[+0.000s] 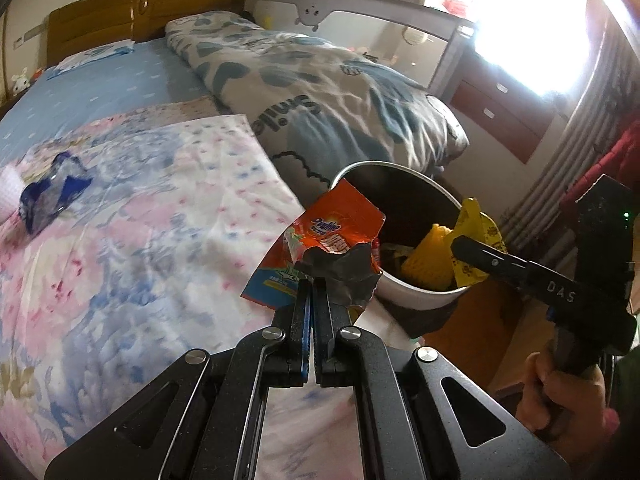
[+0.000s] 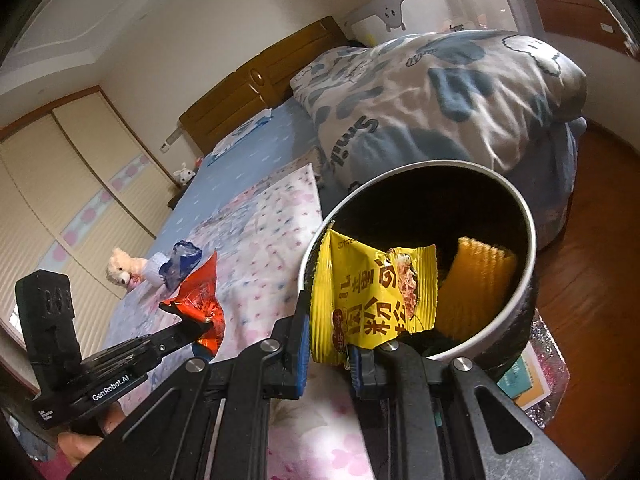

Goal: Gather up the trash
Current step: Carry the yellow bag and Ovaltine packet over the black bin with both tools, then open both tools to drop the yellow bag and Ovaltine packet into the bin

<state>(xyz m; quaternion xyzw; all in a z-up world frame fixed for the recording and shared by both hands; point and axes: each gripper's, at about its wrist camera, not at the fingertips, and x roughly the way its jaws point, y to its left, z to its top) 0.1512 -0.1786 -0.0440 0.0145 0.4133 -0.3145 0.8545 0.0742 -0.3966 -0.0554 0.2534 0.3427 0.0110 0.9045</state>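
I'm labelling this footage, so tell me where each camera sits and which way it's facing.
Left wrist: on the left gripper, looking along the bed to the wooden headboard; fingers clamp the crumpled orange snack wrapper; the person's other hand shows.
Right wrist: on the right gripper, facing the round white trash bin; the yellow noodle packet sits between its parted fingers.
Shared: bin, both wrappers, blue crumpled bag, patterned duvet.

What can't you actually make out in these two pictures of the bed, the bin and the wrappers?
- Bottom of the round white trash bin: both views, hidden by its dark inside, a yellow ridged piece and the yellow snack wrapper.
- Crumpled blue wrapper on the floral bedspread: print too small and blurred.
- Window: left view, washed out by glare.
- Orange snack wrapper: lower part covered by left gripper.
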